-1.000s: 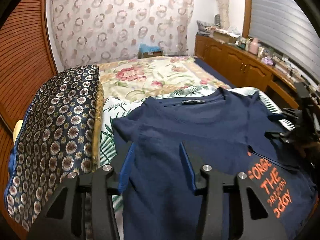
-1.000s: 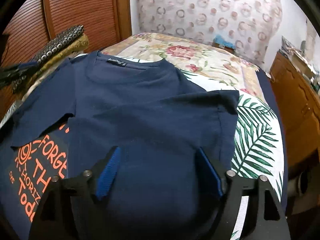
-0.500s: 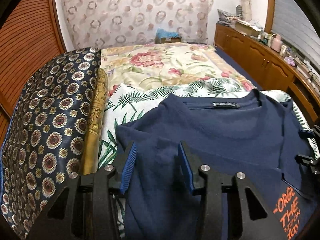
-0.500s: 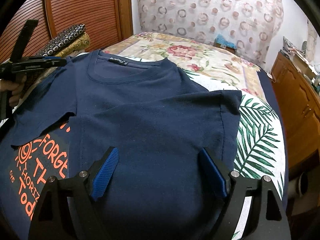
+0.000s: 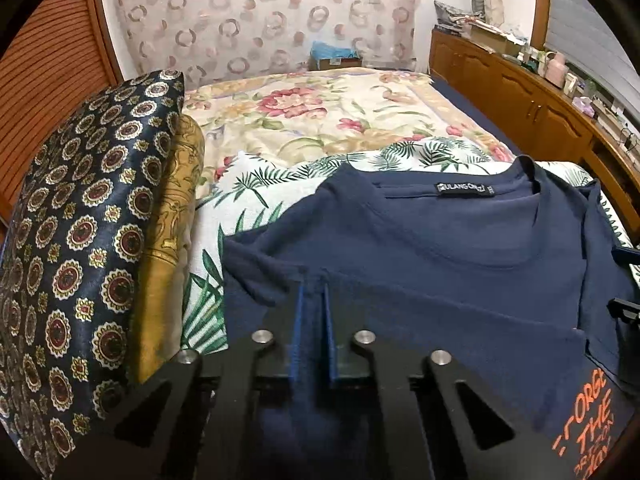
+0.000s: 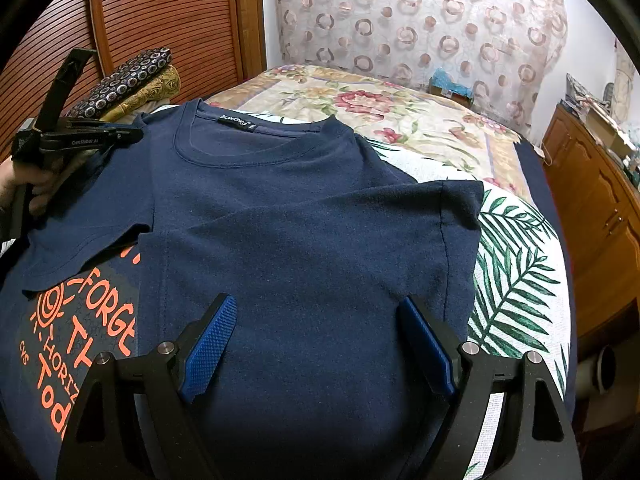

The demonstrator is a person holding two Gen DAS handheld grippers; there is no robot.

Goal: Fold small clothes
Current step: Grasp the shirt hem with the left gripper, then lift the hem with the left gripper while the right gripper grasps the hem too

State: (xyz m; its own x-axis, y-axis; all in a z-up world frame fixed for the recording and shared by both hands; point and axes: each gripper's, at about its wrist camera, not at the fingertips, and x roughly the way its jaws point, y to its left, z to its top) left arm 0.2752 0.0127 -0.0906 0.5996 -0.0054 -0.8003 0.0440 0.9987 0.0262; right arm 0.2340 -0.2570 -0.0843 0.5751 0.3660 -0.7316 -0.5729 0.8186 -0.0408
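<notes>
Left tongs (image 5: 312, 300) just closed on T-shirt (image 5: 420, 248) sleeve edge.

Each claw is black with two blue bumpy pads (image 6: 208, 354) inside. Shiny round screws (image 5: 262, 337) sit just behind the pads. The left claw (image 6: 132, 135) has small white writing on its side.

Bedroom. Bed (image 5: 320, 120) covered by a floral spread in cream, pink and green; a palm-leaf sheet (image 6: 516, 264) lies over its near part. Far wall hung with a pale curtain (image 5: 260, 20) printed with rings. Slatted wooden door (image 6: 160, 12) on one side; low wooden cabinets (image 5: 520, 92) along the other, their top cluttered with small items. Window blind (image 5: 592, 12) above the cabinets. Two stacked pillows (image 5: 92, 220), one navy medallion, one gold. Light is even.
</notes>
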